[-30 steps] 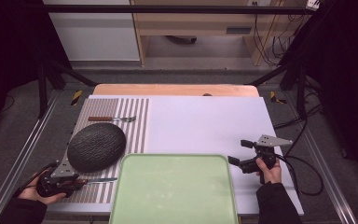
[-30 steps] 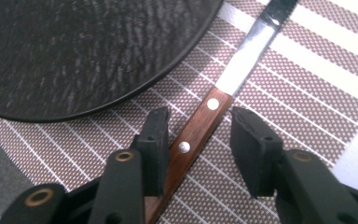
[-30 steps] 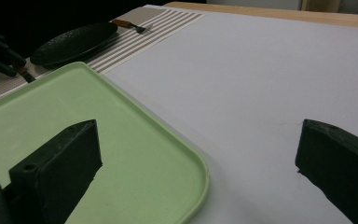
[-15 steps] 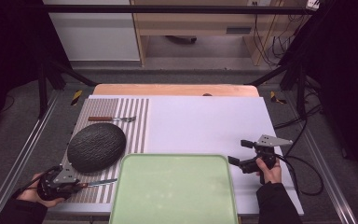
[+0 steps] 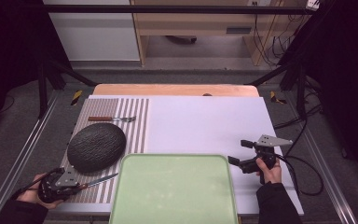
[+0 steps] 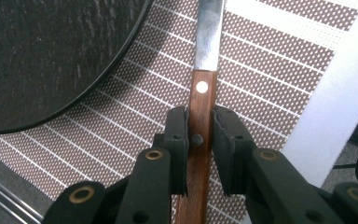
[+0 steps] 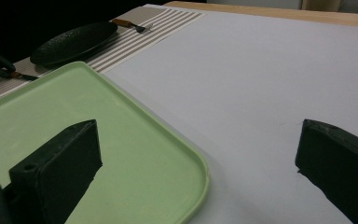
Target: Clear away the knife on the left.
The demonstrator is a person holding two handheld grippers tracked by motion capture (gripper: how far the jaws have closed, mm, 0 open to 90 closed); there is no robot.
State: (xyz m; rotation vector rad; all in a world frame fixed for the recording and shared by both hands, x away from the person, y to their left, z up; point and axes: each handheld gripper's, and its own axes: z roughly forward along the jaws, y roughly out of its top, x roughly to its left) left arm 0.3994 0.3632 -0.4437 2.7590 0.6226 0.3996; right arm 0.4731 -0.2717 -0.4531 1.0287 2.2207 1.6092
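A knife with a wooden handle [image 6: 200,100] and steel blade [image 5: 99,179] lies on the striped placemat [image 5: 137,122], just in front of a dark round plate [image 5: 96,147]. My left gripper [image 5: 78,185] [image 6: 199,122] has just been closing, and its pads now press both sides of the knife handle. At the right, my right gripper [image 5: 238,152] [image 7: 198,135] is held just above the white table surface beside the green tray [image 5: 175,196], its jaws wide apart with nothing between them.
A fork [image 5: 113,119] with a wooden handle lies at the far end of the placemat. The green tray's rim [image 7: 200,172] sits close to the right gripper's left jaw. White table surface [image 5: 205,121] stretches beyond the tray.
The left gripper's jaws have drawn in onto the knife handle. The knife, the plate and the right gripper have stayed where they were.
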